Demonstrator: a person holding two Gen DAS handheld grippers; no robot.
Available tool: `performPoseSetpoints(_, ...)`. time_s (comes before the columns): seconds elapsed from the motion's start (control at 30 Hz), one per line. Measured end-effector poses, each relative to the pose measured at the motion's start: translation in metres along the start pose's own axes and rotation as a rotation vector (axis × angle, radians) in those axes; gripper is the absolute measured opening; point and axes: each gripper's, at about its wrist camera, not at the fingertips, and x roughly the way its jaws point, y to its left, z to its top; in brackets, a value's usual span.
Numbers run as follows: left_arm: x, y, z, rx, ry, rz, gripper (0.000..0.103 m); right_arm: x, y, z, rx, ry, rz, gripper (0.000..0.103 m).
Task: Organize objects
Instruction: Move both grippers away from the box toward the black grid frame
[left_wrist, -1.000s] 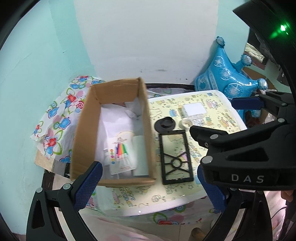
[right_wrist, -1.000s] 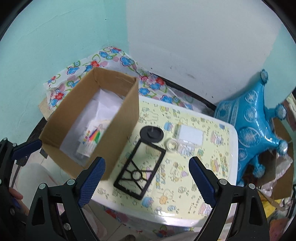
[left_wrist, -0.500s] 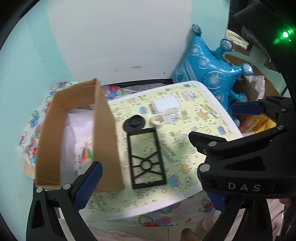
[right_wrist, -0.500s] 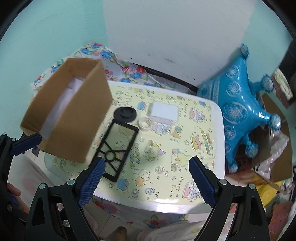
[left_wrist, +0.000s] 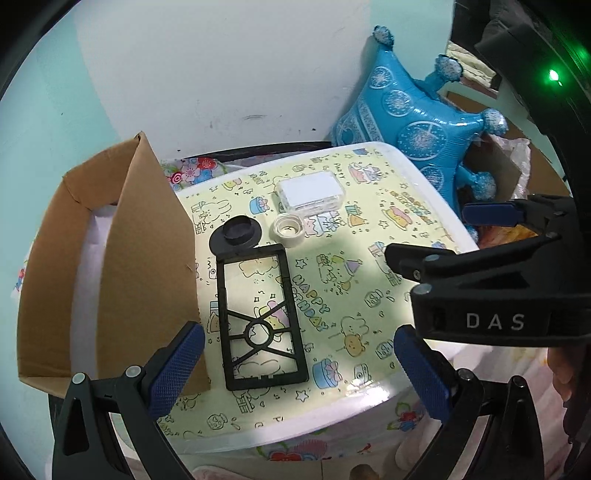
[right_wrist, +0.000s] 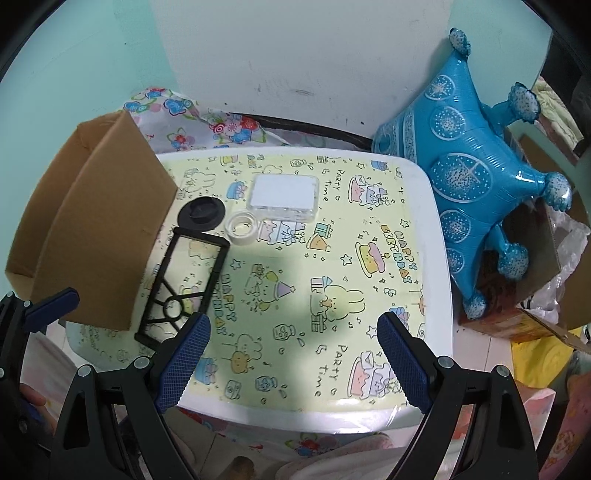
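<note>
Black rectangular plastic grille frame with a ring and spokes at its near end, flat on the yellow cartoon-printed surface; long axis running away from the viewer, near short edge close to the front rim of the surface, far short edge touching or just under a black round flanged plastic cap. Small white ring-shaped lid just beside the cap; clear rectangular plastic case with white insert just behind the lid. Open brown cardboard box, lined in white, along the left long side of the frame, touching or nearly so. Left tool directly over the frame's near end, released, blue pads wide apart with nothing between, frame lying between and ahead of them. Right tool likewise released and empty, frame off to its left, by its left pad. Nearer of the two, by judgement: the left. Blue crown-shaped foil balloon beyond the right edge of the surface, clear of the approach.
</note>
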Motion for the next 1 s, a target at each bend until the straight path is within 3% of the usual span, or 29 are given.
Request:
performPoseSetpoints(0.23,0.024,0.007,-0.002,-0.120,0.000,0.039,0.103,0.022,-0.004,0.007,-0.052,-0.005,-0.006,0.093)
performPoseSetpoints(0.4,0.036,0.005,-0.006,-0.147,-0.028,0.150,0.103,0.040,-0.005,0.013,-0.093,0.008,0.007,0.093)
performPoseSetpoints(0.7,0.068,0.008,-0.016,-0.201,0.016,0.276,0.103,0.069,0.003,0.024,-0.149,0.042,0.045,0.093)
performPoseSetpoints(1.0,0.086,0.013,-0.021,-0.222,0.034,0.249,0.103,0.085,0.011,0.028,-0.169,0.067,0.047,0.093)
